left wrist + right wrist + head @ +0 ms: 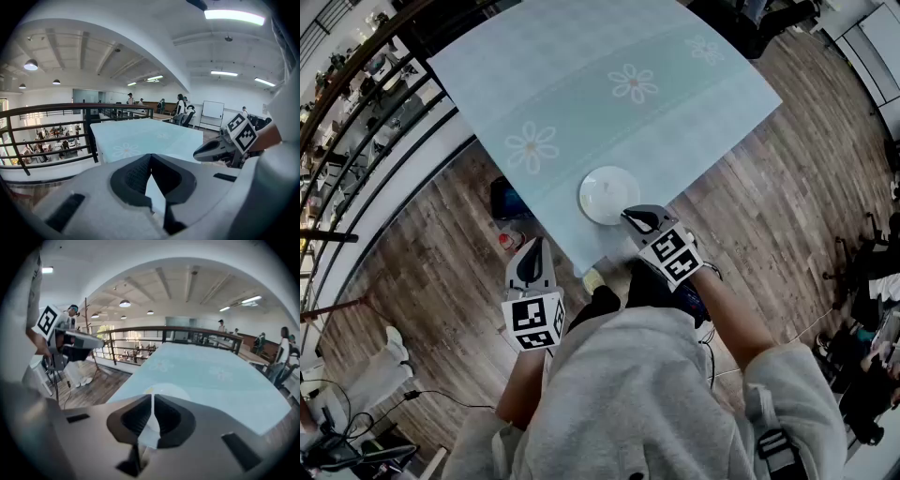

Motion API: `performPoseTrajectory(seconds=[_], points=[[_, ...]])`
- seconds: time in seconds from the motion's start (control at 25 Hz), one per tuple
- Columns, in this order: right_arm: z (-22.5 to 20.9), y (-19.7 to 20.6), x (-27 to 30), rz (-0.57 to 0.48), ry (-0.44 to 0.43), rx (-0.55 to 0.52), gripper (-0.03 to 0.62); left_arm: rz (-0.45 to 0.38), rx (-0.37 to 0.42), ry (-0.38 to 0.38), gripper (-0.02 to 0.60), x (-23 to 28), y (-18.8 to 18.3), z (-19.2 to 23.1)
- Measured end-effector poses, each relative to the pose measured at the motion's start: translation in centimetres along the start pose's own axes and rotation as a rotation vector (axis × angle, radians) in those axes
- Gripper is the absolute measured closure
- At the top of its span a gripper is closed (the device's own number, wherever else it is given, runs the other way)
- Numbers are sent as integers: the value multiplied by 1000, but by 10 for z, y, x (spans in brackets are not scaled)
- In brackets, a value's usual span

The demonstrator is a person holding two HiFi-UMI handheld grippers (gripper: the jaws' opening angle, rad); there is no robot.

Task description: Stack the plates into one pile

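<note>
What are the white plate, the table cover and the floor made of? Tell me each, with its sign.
White plate: likely glazed ceramic or melamine; smooth, uniformly white, soft sheen.
Table cover: vinyl or thin printed cloth, unclear which; pale blue-green, daisy print, lying flat.
Floor: wood or wood-look laminate; brown planks with grain and seams.

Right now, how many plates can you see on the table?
1: a white plate by the table edge nearest us, just ahead of the right gripper. More may be stacked beneath it.
</note>
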State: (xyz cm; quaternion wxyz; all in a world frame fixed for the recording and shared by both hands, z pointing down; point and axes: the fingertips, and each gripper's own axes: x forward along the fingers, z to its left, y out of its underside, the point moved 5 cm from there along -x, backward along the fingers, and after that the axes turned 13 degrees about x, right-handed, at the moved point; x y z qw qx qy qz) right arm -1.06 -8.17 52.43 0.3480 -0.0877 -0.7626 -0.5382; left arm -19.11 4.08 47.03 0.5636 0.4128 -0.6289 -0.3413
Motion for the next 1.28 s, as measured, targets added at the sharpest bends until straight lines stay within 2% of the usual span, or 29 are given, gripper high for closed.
performPoseTrajectory(seconds=[0.12, 0.24, 0.4, 0.52, 0.72, 1.28], points=[[-14, -35, -50, -215, 88, 72, 560, -44, -2, 11, 563, -3, -16, 2], [-30, -63, -105, -415, 199, 200, 560, -76, 12, 18, 563, 0, -32, 3], [-48, -67, -160, -545, 375, 324, 560, -112, 22, 39, 563, 6, -48, -3], [-52, -62, -178, -577, 438, 353, 560, -137, 33, 49, 563, 7, -59, -6], [-57, -55, -185, -553, 501, 362, 560, -139, 39, 42, 563, 8, -62, -6], [-55, -54, -185, -562, 487, 341, 560, -136, 30, 20, 563, 0, -58, -14]])
